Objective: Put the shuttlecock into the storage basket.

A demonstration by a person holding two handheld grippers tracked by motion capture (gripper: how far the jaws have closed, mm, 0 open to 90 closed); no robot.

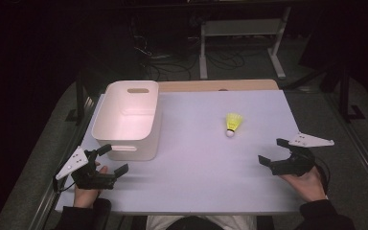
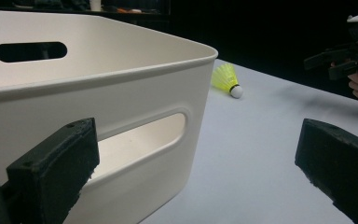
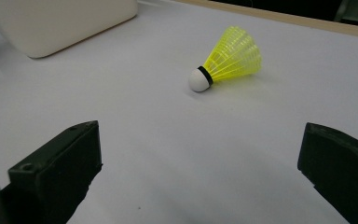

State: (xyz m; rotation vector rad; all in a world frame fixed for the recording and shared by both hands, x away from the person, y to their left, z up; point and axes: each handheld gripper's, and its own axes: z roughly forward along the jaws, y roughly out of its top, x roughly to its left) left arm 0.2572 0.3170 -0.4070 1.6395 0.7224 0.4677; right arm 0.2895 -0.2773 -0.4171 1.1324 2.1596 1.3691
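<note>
My right gripper (image 1: 274, 151) is spread wide, empty — the shuttlecock (image 1: 233, 123) lies ahead, beside the bin (image 1: 129, 120). I'd pinch its white cork squarely — the skirt would crush.

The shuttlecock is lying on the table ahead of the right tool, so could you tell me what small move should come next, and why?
Probably ease the right tool forward toward the shuttlecock: its jaws stand open and empty, and the shuttlecock lies on its side, untouched.
</note>
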